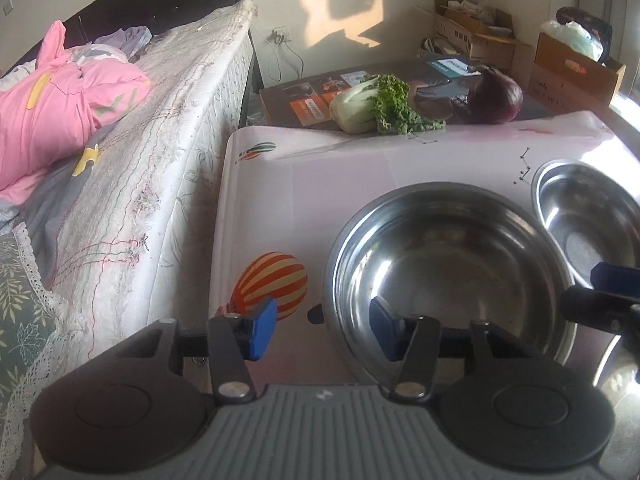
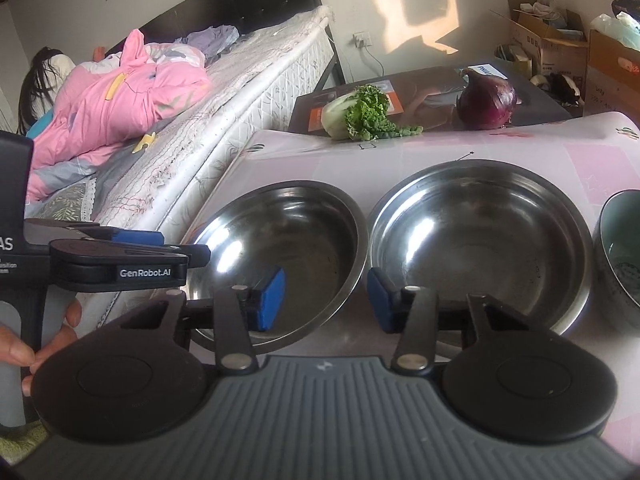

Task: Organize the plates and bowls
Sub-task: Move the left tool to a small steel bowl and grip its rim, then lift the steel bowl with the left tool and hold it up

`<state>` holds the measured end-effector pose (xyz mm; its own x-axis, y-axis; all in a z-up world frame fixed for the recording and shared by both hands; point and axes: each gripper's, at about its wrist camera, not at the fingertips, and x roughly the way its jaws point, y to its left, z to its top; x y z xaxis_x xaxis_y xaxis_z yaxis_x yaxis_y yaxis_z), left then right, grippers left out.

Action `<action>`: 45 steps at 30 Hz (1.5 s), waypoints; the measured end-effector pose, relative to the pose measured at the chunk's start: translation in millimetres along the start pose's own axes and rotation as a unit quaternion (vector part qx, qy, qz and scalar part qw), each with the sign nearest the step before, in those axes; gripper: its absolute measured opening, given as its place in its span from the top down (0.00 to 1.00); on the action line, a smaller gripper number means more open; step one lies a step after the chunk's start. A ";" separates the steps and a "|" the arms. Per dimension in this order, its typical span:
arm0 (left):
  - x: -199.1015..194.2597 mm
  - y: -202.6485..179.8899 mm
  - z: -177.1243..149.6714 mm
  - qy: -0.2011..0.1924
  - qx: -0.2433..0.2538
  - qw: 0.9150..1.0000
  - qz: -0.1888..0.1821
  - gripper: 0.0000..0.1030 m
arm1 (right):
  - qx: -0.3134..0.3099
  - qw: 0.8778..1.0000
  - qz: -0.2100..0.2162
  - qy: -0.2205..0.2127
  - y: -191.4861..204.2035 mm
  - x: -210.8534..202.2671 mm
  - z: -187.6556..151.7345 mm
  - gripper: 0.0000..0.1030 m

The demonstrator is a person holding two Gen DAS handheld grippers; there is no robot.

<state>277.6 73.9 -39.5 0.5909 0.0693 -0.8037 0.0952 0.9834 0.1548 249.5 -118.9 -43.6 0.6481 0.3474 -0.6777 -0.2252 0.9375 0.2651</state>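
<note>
Steel bowls, two, plus one ceramic bowl right of our right claw. Both claws, left claw too, apart, gripping nothing.

left gripper: half-open, tilted down; right gripper: same

steel bowls: two, left and right
green bowl: one, far right
cabbage: one
onion: one

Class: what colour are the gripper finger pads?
Blue pads, clearest in the right wrist view.
</note>
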 end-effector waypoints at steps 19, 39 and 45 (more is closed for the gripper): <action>6.4 37.4 -12.0 0.043 -0.046 0.998 -0.021 0.63 | -0.034 0.999 0.015 0.034 13.0 25.2 19.2 0.78; 16.6 43.6 -9.2 0.083 -0.078 0.992 -0.060 0.81 | -0.043 0.997 0.027 0.057 14.1 37.6 16.3 0.87; 23.4 37.7 -6.8 0.086 -0.072 0.993 -0.048 0.77 | -0.044 0.997 0.023 0.056 15.5 44.0 18.6 0.87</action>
<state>289.6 113.8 -56.4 0.4375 -0.0106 -0.8991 0.0221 0.9998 -0.0010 288.0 -89.5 -56.6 0.5507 0.3860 -0.7401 -0.3198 0.9166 0.2400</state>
